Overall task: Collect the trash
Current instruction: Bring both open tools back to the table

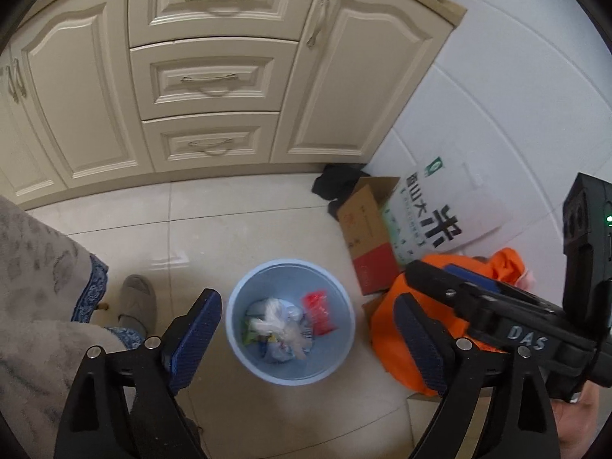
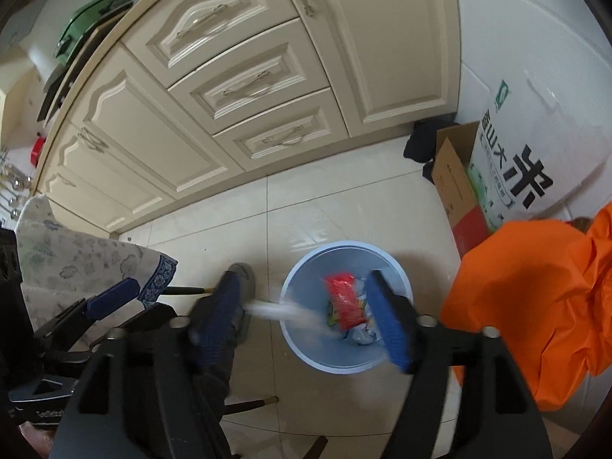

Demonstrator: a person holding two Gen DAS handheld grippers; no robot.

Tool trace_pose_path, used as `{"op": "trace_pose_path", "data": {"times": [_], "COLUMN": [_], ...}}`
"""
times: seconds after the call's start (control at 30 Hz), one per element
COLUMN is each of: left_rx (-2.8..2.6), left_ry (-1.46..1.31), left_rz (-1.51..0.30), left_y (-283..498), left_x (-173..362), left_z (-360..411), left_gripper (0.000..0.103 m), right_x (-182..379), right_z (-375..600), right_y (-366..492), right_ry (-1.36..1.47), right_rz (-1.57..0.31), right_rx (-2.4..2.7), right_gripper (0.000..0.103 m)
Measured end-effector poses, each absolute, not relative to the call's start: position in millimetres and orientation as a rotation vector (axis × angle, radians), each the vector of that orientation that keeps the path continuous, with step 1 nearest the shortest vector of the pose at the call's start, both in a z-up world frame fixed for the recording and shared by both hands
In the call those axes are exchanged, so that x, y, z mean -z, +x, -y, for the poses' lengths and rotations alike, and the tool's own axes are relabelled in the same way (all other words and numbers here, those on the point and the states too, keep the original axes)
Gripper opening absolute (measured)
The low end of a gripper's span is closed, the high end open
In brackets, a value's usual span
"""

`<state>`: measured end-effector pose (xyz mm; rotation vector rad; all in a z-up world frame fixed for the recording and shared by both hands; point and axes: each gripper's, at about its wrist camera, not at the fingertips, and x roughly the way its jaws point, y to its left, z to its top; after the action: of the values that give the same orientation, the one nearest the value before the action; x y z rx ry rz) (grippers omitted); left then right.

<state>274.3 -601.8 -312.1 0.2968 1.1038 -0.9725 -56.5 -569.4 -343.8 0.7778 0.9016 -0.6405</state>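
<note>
1. Left wrist view: your left gripper (image 1: 308,340) hangs over the blue bin (image 1: 289,320) with its jaws spread wide and nothing between them. The bin sits straight ahead of the fingertips, and the trash (image 1: 285,325), a clear plastic bag, a red wrapper and some paper, lies at its bottom.

2. Your right gripper (image 2: 306,319) is also released, pads well apart. In its own view a pale, blurred streak (image 2: 285,311) crosses from beside the left pad towards the bin's inside. It looks like a piece of plastic dropping in, but the blur is too strong to be sure.

3. By my reading you are at the drop-off step: both loads let go over the bin. I cannot tell whether the streaked piece has cleared the rim, so check that first.

4. The next move calls for lifting both grippers clear of the bin and looking for whatever trash is left. No loose litter shows on the tiles (image 1: 214,225) in front of either gripper.

5. Around you: an orange bag (image 2: 535,306) lies just to the right of the right gripper, touching or nearly touching the bin. Beyond it stand a cardboard box (image 1: 369,237) and a white rice sack (image 2: 535,153). The cream cabinets (image 1: 214,76) run ahead of both grippers.

6. To the left of the left gripper are a patterned cloth (image 1: 42,287) and a grey slipper (image 1: 137,298). Keep both grippers clear of them as you pull away.
</note>
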Motion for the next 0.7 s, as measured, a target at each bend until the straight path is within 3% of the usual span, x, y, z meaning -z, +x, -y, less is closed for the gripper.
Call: {"op": "trace_pose_path", "data": {"times": [0.1, 0.17, 0.7], "left_rx": [0.944, 0.935, 0.956], "left_ry": [0.294, 0.289, 0.221], "left_rz": [-1.073, -1.055, -0.904], "left_y": [269, 260, 213], "left_x": [305, 298, 225], "left_z": [598, 581, 489], "left_gripper": [0.099, 0.102, 0.102], "right_x": [342, 340, 279], "right_z": [570, 570, 534], "right_y": [-63, -66, -71], "right_ry": [0.780, 0.774, 0.712], "right_rz": [-0.884, -0.884, -0.827], "right_rx": [0.686, 0.712, 0.714], "right_gripper": [0.103, 0.103, 0.103]}}
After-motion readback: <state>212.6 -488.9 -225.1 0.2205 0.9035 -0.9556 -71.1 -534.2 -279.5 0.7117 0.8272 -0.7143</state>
